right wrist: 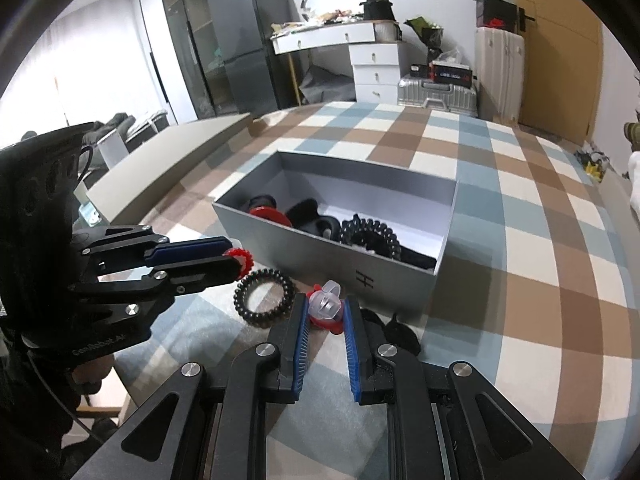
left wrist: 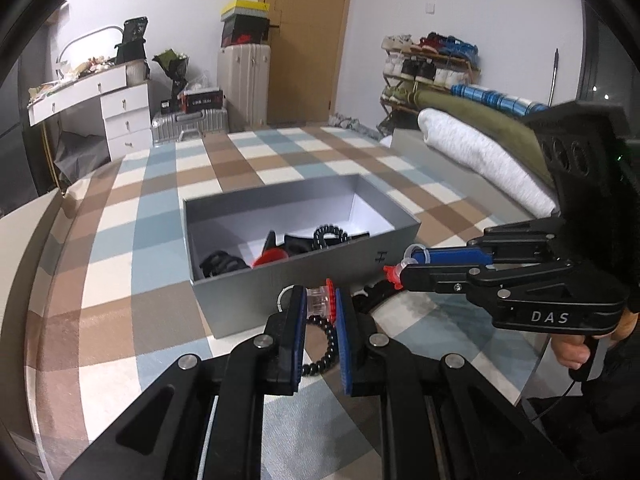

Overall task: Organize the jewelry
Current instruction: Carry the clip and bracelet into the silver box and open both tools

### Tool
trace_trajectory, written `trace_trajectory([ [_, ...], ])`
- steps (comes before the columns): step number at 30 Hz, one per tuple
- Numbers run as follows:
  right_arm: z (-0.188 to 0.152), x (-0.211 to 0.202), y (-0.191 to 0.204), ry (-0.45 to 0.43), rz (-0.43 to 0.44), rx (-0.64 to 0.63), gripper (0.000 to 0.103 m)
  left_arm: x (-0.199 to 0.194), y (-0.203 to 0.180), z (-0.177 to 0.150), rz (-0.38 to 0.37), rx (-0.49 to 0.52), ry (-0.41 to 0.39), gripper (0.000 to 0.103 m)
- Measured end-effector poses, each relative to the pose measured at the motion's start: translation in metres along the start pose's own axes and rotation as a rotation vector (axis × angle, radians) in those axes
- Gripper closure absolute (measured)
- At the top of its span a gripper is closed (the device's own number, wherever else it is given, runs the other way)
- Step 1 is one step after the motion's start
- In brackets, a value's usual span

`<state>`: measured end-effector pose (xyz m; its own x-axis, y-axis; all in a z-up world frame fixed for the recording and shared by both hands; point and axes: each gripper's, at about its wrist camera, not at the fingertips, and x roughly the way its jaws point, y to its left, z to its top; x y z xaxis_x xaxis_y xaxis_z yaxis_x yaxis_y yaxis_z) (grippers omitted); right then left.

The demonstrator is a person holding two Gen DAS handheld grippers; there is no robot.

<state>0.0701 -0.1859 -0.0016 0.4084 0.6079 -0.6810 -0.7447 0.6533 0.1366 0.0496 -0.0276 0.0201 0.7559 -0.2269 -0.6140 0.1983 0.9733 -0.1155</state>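
Each hand-held gripper pinches a clear-and-red toy ring: the left [left wrist: 321, 300] holds one ring [left wrist: 320, 301], the right [right wrist: 325, 310] another [right wrist: 326, 307]. The grey box [left wrist: 280, 280] lies lengthwise across the checked bedspread [left wrist: 160, 184], open top up. The right ring's band points toward the box.

The right gripper [left wrist: 394, 272] carries the white letters "DAS" on its black body. The grey box [right wrist: 320, 258] has a letter "H" printed on its near side wall. Pale lettering on the left gripper [right wrist: 239, 261] is too blurred to read.
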Motion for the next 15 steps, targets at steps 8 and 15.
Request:
trace_trajectory([
  [8, 0.008, -0.018, -0.008, -0.107, 0.010, 0.045, 0.087, -0.010, 0.007, 0.008, 0.017, -0.033, -0.064, 0.094],
  [15, 0.017, -0.015, -0.015, -0.137, 0.013, 0.081, 0.087, -0.003, 0.017, 0.016, 0.047, -0.062, -0.071, 0.094],
])
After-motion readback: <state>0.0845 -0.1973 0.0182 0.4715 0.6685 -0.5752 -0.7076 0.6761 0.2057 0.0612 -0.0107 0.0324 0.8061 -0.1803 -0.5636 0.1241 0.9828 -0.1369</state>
